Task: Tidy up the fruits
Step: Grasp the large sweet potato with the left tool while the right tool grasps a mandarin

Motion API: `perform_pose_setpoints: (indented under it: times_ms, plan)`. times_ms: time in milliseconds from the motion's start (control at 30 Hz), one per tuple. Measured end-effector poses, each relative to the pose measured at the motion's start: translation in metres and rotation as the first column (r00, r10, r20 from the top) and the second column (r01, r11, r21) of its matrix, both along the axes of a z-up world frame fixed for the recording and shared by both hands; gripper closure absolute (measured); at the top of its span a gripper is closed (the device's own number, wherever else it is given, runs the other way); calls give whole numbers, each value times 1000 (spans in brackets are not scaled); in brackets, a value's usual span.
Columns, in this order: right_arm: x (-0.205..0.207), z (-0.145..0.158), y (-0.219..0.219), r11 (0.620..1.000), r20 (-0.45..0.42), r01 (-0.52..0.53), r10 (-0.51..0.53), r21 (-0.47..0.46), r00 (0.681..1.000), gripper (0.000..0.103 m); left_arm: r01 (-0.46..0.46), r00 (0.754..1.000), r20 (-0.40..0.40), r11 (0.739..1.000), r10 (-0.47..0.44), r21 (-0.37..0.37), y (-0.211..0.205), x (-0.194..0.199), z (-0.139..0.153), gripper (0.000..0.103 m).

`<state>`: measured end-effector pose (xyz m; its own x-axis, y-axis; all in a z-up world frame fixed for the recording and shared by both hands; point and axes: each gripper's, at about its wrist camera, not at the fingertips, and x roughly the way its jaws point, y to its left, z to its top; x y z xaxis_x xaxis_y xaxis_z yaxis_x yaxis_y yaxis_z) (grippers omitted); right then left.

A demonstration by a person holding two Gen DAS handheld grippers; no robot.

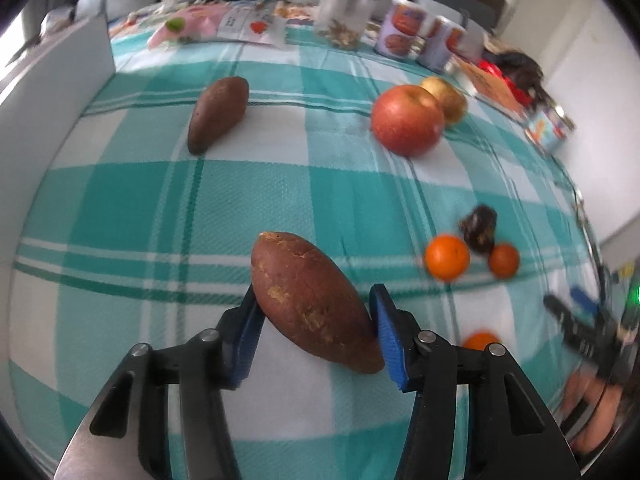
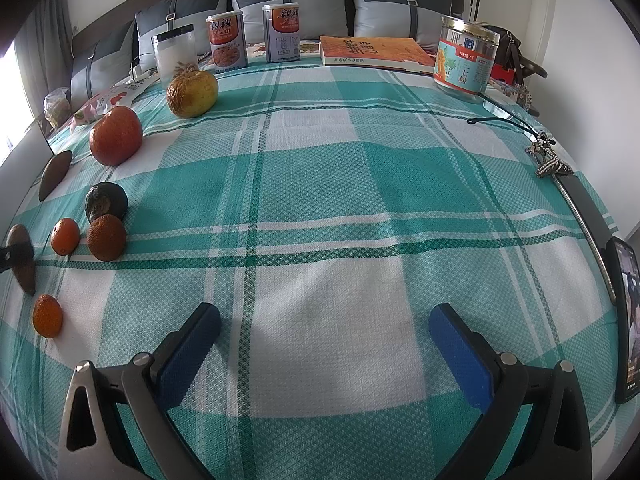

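Left fingers (image 1: 316,334): I am clamping them on the sweet potato (image 1: 314,300), lifted above the checked bedspread (image 1: 140,200)
Right fingers (image 2: 324,332): I am holding them wide apart, gripping nothing

Spread right tongs (image 2: 324,328) over checked cloth (image 2: 340,184)

A teal-and-white checked cloth (image 2: 320,200) carries a reddish-brown sweet potato (image 1: 312,300), red apple (image 1: 406,120) and orange tangerines (image 1: 446,258).

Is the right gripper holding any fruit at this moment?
No: in the right wrist view the right gripper is open over bare checked cloth, with nothing between its blue pads.
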<state>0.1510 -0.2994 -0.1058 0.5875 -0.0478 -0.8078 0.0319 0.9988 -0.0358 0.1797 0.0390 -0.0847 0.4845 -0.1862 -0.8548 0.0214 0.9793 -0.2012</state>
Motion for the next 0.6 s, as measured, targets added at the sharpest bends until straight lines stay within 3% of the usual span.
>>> perform_pose_setpoints:
  times_ms: [133,267,467,600]
  plan:
    - [0,0,0,1000,0,0,0,1,1000,0,66,998,-7,997,-66,46,17,-23,3,51]
    - [0,0,0,1000,0,0,0,0,1000,0,27,1000,14,998,-26,-62,46,-49,1,44]
    - [0,0,0,1000,0,0,0,0,1000,0,-51,998,33,996,54,-77,53,-59,-4,35]
    - [0,0,0,1000,0,0,0,0,1000,0,-65,996,61,998,65,-1,33,-51,-8,28]
